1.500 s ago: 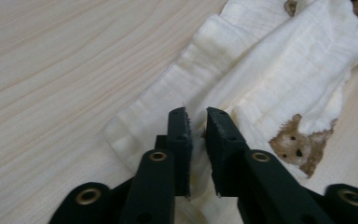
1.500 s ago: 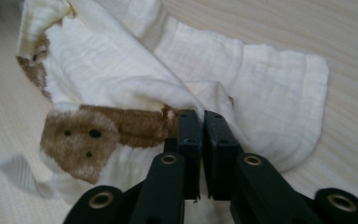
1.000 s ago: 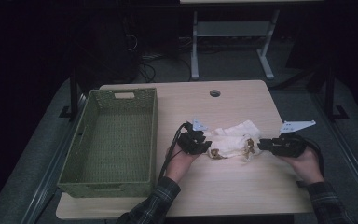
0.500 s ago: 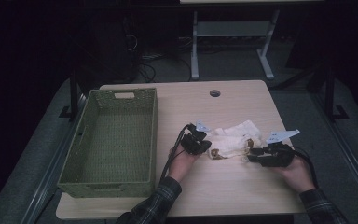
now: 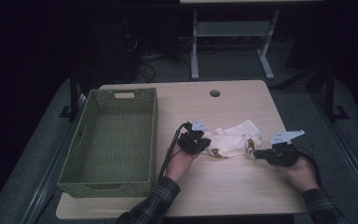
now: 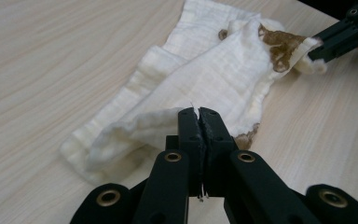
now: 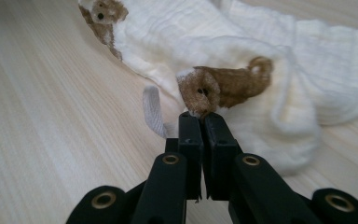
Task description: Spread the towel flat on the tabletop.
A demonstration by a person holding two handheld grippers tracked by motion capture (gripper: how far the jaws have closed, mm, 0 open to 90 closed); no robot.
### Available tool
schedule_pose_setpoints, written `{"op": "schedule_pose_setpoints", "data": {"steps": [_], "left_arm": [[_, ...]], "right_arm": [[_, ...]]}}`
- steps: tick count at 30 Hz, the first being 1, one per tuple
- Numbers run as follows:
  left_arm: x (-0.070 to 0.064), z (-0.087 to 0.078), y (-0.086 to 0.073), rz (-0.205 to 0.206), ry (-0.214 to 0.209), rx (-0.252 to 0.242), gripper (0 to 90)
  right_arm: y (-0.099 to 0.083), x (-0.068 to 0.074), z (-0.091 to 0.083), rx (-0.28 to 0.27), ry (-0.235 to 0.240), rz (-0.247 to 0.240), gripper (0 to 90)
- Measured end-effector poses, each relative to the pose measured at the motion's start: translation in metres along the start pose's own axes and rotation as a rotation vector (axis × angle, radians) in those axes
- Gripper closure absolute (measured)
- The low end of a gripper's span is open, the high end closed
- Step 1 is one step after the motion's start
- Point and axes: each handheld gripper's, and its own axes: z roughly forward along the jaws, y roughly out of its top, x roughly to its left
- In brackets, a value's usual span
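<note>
A cream-white cloth (image 5: 230, 140) with brown furry animal patches lies crumpled on the wooden table (image 5: 223, 191), between my two grippers. My left gripper (image 5: 206, 143) is shut on the cloth's left edge; in the left gripper view a folded rim of the cloth (image 6: 214, 79) is pinched in the left gripper (image 6: 199, 114). My right gripper (image 5: 254, 154) is shut on the right corner. In the right gripper view the right gripper (image 7: 199, 120) meets the cloth (image 7: 261, 42) at a brown patch (image 7: 223, 86). The left gripper view also has the right gripper (image 6: 340, 37) holding that stained corner.
An empty green woven basket (image 5: 112, 140) stands on the left side of the table. A round cable hole (image 5: 215, 93) sits near the far edge. Behind the table is a metal stand (image 5: 233, 32) on dark floor.
My right gripper has moved a little left and toward the person, taking the cloth's right corner with it. The left gripper has hardly moved.
</note>
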Motion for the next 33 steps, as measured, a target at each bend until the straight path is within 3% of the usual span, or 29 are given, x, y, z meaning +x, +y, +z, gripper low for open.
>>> {"op": "schedule_pose_setpoints", "data": {"steps": [4, 9, 14, 16, 19, 22, 26, 33], "left_arm": [[-0.006, -0.011, -0.002, 0.003, 0.002, -0.006, 88.1], [-0.016, -0.023, -0.014, 0.004, -0.005, 0.020, 88.1], [-0.027, -0.034, -0.030, -0.004, -0.006, 0.043, 88.1], [-0.029, -0.036, -0.035, -0.004, -0.008, 0.053, 88.1], [-0.031, -0.037, -0.042, 0.002, 0.004, 0.076, 88.0], [-0.031, -0.038, -0.042, -0.003, 0.008, 0.077, 88.0], [-0.031, -0.035, -0.043, 0.008, 0.022, 0.087, 87.9], [-0.030, -0.033, -0.044, -0.001, 0.018, 0.095, 88.0]], "right_arm": [[-0.006, -0.006, -0.017, -0.012, 0.002, -0.003, 86.8], [-0.020, -0.008, -0.034, -0.012, 0.018, -0.006, 86.8], [-0.031, -0.005, -0.045, -0.002, 0.037, -0.008, 86.7], [-0.035, -0.004, -0.047, -0.004, 0.052, -0.006, 82.4], [-0.038, -0.004, -0.050, -0.023, 0.061, -0.003, 76.4], [-0.039, -0.005, -0.056, -0.050, 0.072, 0.014, 79.0], [-0.040, -0.002, -0.047, -0.024, 0.078, 0.005, 87.0], [-0.040, -0.002, -0.026, 0.011, 0.065, 0.002, 89.7]]}}
